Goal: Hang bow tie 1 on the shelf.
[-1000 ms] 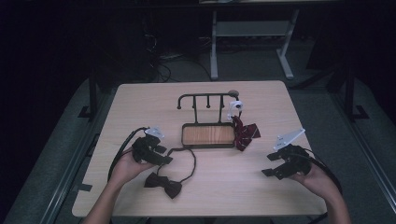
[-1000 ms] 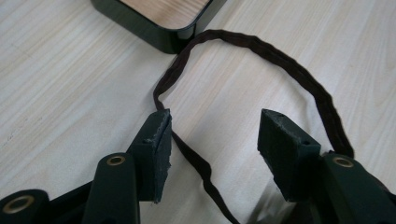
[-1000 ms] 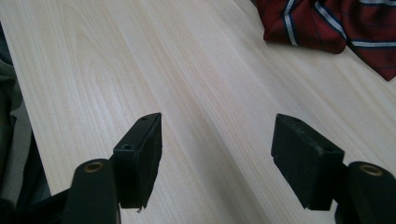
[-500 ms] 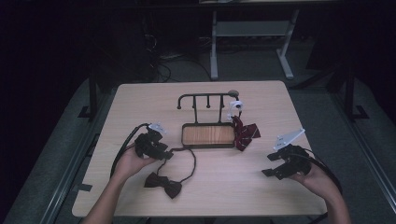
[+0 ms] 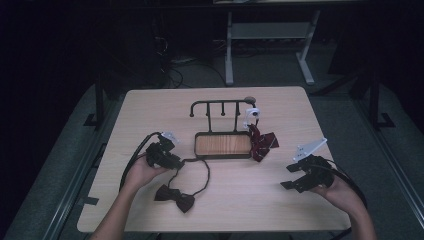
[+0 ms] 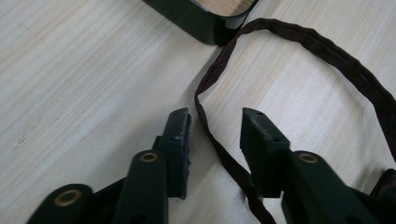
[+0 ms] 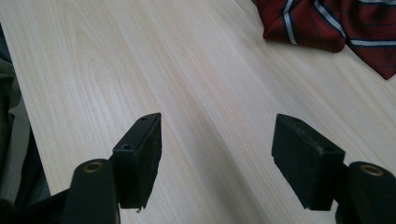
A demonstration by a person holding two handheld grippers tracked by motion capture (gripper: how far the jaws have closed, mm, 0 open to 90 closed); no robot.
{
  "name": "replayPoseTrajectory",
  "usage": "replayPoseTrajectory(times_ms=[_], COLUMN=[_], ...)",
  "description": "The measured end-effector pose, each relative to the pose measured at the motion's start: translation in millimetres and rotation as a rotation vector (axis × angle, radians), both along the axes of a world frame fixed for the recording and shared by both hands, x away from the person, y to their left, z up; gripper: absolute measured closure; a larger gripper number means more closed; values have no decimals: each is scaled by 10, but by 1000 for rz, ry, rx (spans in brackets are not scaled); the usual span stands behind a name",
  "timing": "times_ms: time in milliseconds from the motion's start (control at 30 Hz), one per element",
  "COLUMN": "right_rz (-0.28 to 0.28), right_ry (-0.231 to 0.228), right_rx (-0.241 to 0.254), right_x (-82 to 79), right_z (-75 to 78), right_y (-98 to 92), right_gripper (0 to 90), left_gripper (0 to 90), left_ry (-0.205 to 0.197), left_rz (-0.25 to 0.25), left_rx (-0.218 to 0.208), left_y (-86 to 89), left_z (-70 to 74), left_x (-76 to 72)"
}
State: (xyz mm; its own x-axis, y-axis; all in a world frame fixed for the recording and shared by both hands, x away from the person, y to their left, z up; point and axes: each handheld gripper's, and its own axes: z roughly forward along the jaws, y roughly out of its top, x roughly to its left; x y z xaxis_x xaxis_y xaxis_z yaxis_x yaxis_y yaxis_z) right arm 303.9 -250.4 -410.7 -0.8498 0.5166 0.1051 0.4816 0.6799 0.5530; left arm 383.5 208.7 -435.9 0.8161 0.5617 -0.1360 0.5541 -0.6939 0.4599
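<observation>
A dark bow tie (image 5: 175, 198) lies near the table's front, and its thin strap (image 5: 204, 172) loops up toward the rack's wooden base (image 5: 222, 145). My left gripper (image 5: 177, 162) lies low over that strap. In the left gripper view the strap (image 6: 219, 149) runs between the jaws of the gripper (image 6: 215, 116). The jaws have just been closing, but a gap remains on both sides and the pads do not press the strap. A red striped bow tie (image 5: 263, 142) leans by the base's right end. My right gripper (image 5: 290, 176) stands open over bare wood (image 7: 217, 123), with the striped tie (image 7: 327, 23) ahead of it.
A black rack with several hooks (image 5: 220, 106) rises from the wooden base. A small white webcam (image 5: 252, 115) sits at its right end. The table (image 5: 150, 110) is pale wood with dark floor all around, and a metal stand (image 5: 270, 35) is behind it.
The left hand has shifted only slightly by the strap. The right hand and both bow ties stay where they were.
</observation>
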Motion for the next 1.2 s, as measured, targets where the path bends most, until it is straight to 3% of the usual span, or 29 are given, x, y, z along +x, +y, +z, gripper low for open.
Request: replayPoseTrajectory(times_ms=[300, 400, 600, 1200], right_rz=[-1, 4, 10, 7], right_ry=[-8, -12, -23, -19], right_rx=[3, 3, 7, 19], right_x=[-12, -18, -26, -28], right_z=[27, 25, 44, 38], right_y=[-15, -4, -5, -5], right_gripper=[329, 325, 325, 318], left_gripper=[719, 749, 884, 898], left_ry=[2, -15, -35, -45], left_rz=[3, 2, -17, -50], left_rx=[39, 44, 64, 75], left_y=[-53, -67, -82, -48], left_z=[-60, -77, -75, 68], left_x=[14, 13, 6, -39])
